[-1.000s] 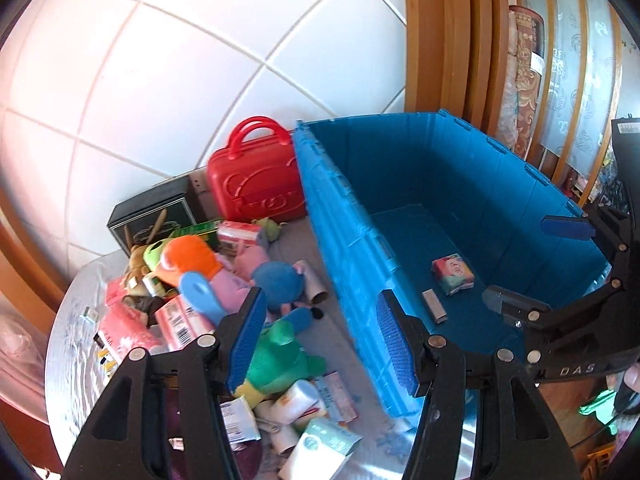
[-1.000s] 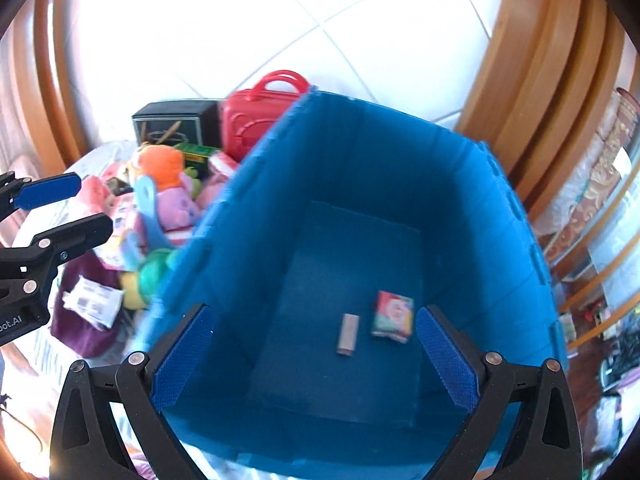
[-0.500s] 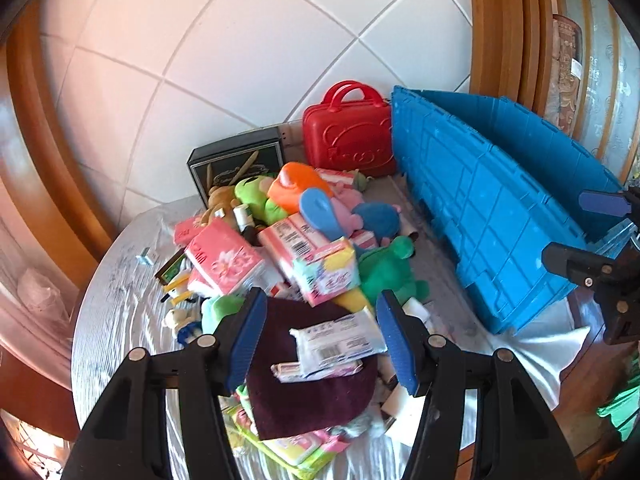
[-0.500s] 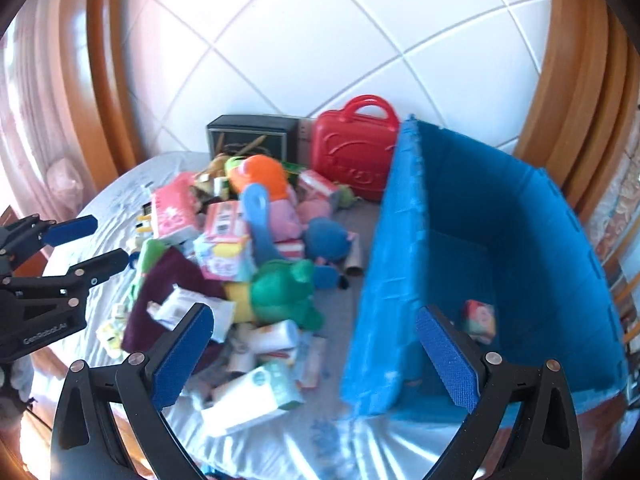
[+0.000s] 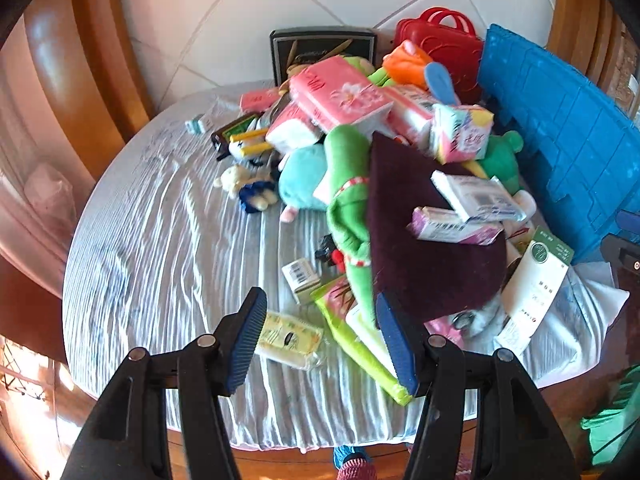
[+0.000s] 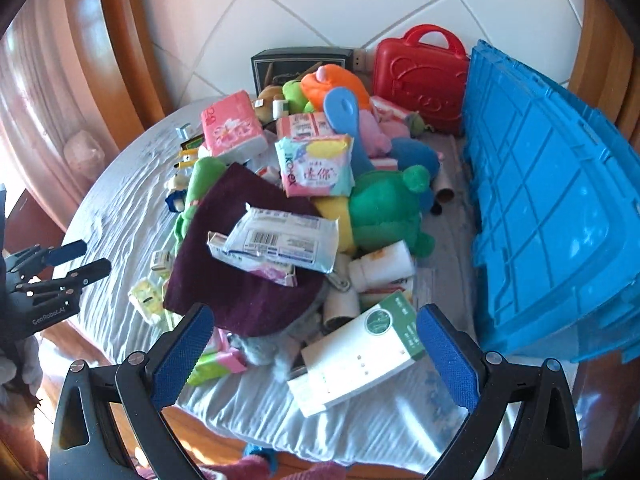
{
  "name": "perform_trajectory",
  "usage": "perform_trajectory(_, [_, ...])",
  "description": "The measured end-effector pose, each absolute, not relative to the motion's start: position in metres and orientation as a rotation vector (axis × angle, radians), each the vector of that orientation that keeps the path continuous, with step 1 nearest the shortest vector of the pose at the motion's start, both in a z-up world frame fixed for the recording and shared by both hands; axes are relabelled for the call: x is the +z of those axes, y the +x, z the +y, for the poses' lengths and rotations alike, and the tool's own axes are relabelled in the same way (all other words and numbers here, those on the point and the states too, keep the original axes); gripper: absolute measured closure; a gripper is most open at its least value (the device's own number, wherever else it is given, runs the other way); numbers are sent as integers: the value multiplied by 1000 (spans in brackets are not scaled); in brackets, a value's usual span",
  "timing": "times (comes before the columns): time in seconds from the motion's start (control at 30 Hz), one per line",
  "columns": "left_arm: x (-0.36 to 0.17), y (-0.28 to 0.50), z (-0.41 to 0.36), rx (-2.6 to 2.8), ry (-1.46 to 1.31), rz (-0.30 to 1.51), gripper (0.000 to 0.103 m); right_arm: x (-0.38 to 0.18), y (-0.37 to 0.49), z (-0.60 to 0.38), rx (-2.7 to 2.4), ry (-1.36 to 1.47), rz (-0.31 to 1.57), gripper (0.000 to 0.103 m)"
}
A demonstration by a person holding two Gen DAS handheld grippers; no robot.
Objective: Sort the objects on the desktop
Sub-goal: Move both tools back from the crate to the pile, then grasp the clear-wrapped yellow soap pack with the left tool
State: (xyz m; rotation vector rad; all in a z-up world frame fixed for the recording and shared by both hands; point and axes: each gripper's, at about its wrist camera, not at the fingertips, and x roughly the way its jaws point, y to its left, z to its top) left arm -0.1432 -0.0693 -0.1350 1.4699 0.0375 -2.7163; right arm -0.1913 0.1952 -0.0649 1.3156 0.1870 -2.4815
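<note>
- Both pairs of fingers hang released and empty over the desk (image 5: pixel 160 240): left gripper (image 5: pixel 320 340) parted about halfway, right gripper (image 6: pixel 316 352) spread wide, nothing between either pair.
- Crowding the pile: a blue plastic crate (image 6: pixel 552 220) walls off the right side, ribbed and hard; a glossy red toy suitcase (image 6: pixel 420 76) and a black box (image 6: pixel 300 64) stand against the tiled wall behind.
- Dark maroon cloth (image 6: pixel 240 272) sprawls across the heap's middle, soft and fuzzy, with a crinkly white wipes packet (image 6: pixel 284 240) lying on top.
- Between the left fingers, below them on the rumpled grey-white cover: a flat yellow packet (image 5: pixel 288 340), with a lime-green packet (image 5: pixel 360 344) just beside the right-hand finger.
- Between the right fingers, just below: a white-and-green carton (image 6: pixel 360 356), boxy and smooth, lying tilted at the desk's near edge.
- Further back: a green plush frog (image 6: pixel 388 208), pink tissue pack (image 6: pixel 232 128), orange plush (image 6: pixel 332 84).
</note>
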Motion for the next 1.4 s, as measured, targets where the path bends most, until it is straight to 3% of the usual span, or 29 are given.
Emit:
perform_trajectory(0.57, [-259,-145,-112,-2548,1666,210,47,-188,-186,229,-2460,1707,-19,0])
perform_trajectory(1.23, [-278,-159,-98,-2596,1670,337,46,-259,-176,243,-2352,1835,-95,0])
perform_trajectory(1.3, [-285,-163,-90,-2556,1674,246,42,-265,-178,243,-2344,1839,-97,0])
perform_trajectory(1.4, [-295,-166,-88,-2500,1640,176,19,-273,-183,245,-2336,1843,-91,0])
